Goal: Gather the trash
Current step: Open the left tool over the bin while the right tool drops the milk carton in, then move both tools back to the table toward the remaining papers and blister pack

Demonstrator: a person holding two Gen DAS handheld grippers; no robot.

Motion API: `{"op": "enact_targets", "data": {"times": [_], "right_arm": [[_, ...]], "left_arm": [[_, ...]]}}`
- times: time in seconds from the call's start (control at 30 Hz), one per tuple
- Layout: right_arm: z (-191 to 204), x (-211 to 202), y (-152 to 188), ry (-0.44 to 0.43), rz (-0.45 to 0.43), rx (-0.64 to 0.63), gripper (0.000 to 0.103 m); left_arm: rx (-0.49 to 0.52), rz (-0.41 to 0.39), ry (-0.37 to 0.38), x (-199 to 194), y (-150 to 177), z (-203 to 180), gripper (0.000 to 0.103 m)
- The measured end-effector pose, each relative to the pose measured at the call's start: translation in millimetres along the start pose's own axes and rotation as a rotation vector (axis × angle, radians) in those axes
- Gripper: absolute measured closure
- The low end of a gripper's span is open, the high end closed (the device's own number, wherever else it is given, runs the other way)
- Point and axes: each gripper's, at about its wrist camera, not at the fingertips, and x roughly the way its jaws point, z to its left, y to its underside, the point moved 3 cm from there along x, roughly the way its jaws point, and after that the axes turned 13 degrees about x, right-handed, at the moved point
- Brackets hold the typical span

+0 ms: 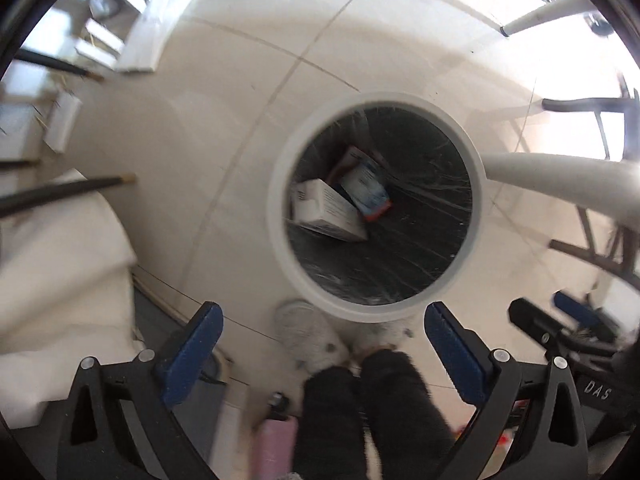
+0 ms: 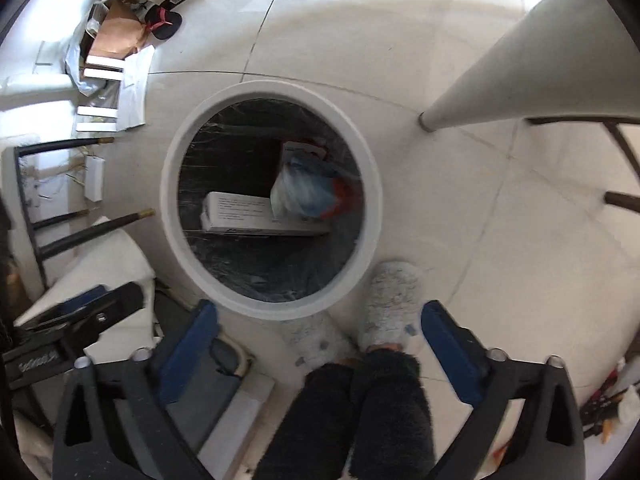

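Jaws of the left gripper stand wide apart with nothing between them, and the right gripper is just as wide and just as empty. Both point steeply down over the bin, whose white rim sits just ahead of the blue pads. Inside it, on the dark liner, a white box lies on its side, with a blue and red packet partly on top of it; in the right wrist view the packet looks blurred, possibly in motion. The drop into the bin appears done, so the next move would be to lift both hands clear and look for more trash, perhaps among the boxes and paper piled on the floor well beyond the bin. The person's slippers stand right beside the rim.
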Motion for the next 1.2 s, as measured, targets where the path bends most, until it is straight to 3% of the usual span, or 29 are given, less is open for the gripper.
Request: {"op": "enact_targets", "data": {"times": [0.23, 0.57, 1.03, 1.2], "right_arm": [[7, -40, 8, 0.090, -0.104, -0.029, 0.000], [14, -127, 47, 0.113, -0.156, -0.047, 0.000], [24, -298, 139, 0.041, -0.200, -0.088, 0.000], [30, -350, 171, -0.006, -0.194, -0.091, 0.000]], "left_arm": [[0.027, -0.045, -0.108, -40, 16, -1, 0.000], [0.004, -0.085, -0.124, -121, 49, -19, 0.000], [0.023, -0.163, -0.120, -261, 114, -44, 0.000], [0.025, -0.234, -0.147, -317, 132, -51, 0.000]]}}
